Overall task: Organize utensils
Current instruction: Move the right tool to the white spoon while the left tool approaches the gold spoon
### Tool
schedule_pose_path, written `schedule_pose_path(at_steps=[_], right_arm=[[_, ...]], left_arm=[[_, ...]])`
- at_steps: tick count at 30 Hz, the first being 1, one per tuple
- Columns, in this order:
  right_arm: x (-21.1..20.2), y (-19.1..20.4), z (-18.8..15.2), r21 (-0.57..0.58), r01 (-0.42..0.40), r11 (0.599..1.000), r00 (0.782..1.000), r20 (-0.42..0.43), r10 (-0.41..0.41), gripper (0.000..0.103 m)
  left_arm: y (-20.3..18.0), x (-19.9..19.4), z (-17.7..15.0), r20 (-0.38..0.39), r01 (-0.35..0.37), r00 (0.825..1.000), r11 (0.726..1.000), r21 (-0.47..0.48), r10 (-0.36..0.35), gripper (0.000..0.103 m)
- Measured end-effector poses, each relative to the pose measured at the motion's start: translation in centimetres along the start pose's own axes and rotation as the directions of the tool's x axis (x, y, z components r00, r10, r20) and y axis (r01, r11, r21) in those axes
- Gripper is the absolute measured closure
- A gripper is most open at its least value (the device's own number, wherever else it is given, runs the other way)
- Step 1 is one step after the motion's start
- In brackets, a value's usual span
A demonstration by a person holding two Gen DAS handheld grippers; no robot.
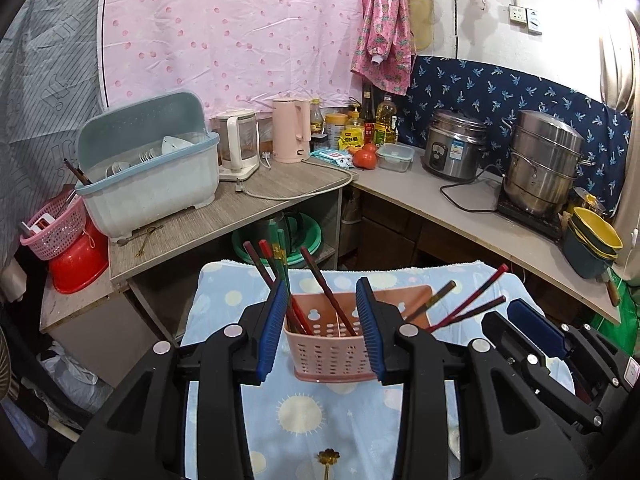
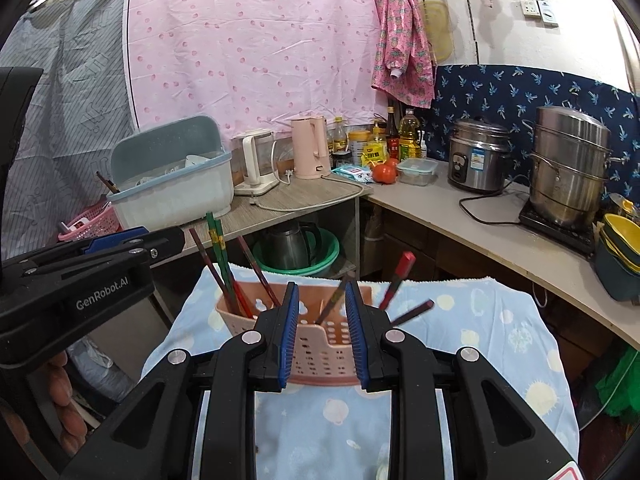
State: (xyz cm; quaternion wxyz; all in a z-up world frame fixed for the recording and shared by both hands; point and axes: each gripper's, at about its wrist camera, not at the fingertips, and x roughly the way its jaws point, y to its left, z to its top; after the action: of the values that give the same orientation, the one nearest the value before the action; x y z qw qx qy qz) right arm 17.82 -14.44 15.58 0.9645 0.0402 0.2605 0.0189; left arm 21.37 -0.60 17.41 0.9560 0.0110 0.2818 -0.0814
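A pink perforated utensil holder (image 1: 329, 350) stands on a blue towel with sun prints (image 1: 304, 412); it also shows in the right wrist view (image 2: 320, 344). Several red, brown and green chopsticks (image 1: 276, 272) lean in its compartments, some in its right part (image 1: 468, 304). My left gripper (image 1: 323, 330) is open, its blue pads either side of the holder's front. My right gripper (image 2: 322, 334) is open and empty, just in front of the holder's right part. A gold spoon (image 1: 327, 462) lies on the towel below the left gripper.
A grey counter (image 1: 256, 204) holds a blue dish rack (image 1: 148, 168), kettles and bottles. A rice cooker (image 1: 454, 146), steamer pot (image 1: 542, 164) and stacked bowls (image 1: 594, 240) stand on the right counter. A pink basket (image 1: 56, 228) sits far left.
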Motion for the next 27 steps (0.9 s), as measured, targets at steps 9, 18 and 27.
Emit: schedule_pose_path(at_steps=[9, 18, 27], right_arm=[[-2.1, -1.7, -4.4, 0.011, 0.035, 0.999, 0.998, -0.058, -0.035, 0.079], [-2.3, -3.6, -10.6, 0.039, 0.063, 0.997, 0.984, -0.167, -0.055, 0.079], [-1.6, -4.9, -15.0, 0.04, 0.085, 0.996, 0.965, -0.253, -0.073, 0.079]], left_arm=[[-1.2, -1.2, -3.9, -0.046, 0.018, 0.999, 1.0, 0.004, -0.018, 0.069], [-2.5, -0.8, -9.5, -0.134, 0.036, 0.99, 0.999, 0.021, -0.033, 0.069], [-2.4, 0.7, -14.6, -0.227, 0.037, 0.973, 0.999, -0.004, -0.037, 0.069]])
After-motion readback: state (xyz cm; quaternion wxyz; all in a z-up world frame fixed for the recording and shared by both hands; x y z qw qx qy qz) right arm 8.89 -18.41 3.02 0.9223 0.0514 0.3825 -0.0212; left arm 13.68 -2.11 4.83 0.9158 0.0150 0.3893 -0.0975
